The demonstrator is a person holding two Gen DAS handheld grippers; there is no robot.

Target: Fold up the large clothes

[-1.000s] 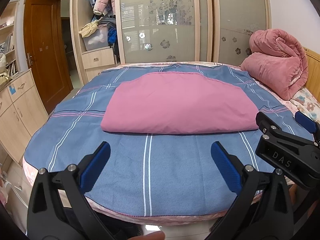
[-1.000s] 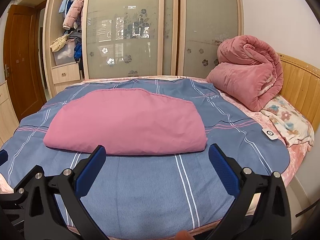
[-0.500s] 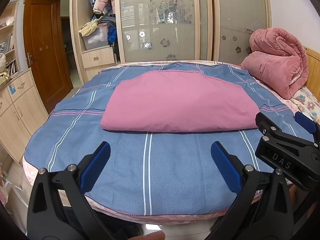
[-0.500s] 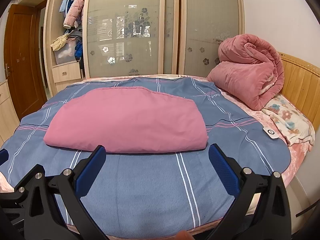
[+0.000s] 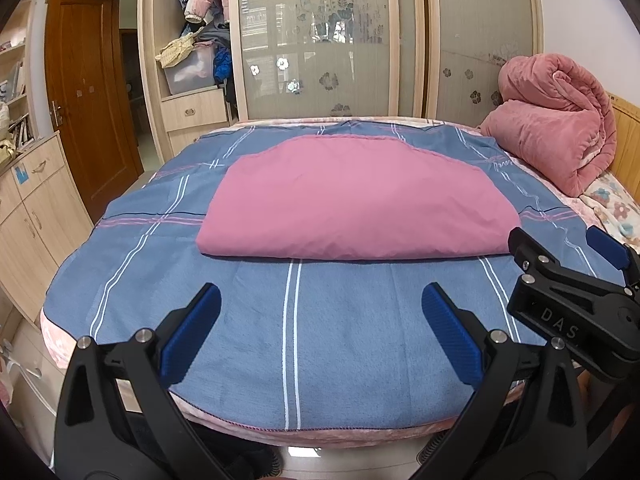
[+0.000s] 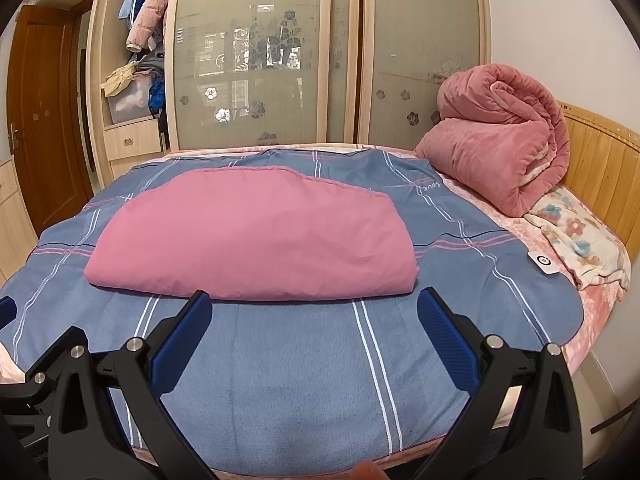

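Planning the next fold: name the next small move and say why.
Probably bring both open tools forward to the pink cloth's near edge. The left hand-held gripper and right hand-held gripper are empty, short of it, over the blue blanket.

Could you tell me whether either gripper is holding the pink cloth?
No, the left gripper and right gripper are open, short of the pink cloth.

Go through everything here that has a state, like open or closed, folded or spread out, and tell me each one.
left gripper: open, empty
right gripper: open, empty
pink cloth: folded, lying flat on the blanket
blue striped blanket: spread over the bed
pink quilt: rolled up by the headboard
wardrobe sliding doors: slid aside, left section open
wooden door: open
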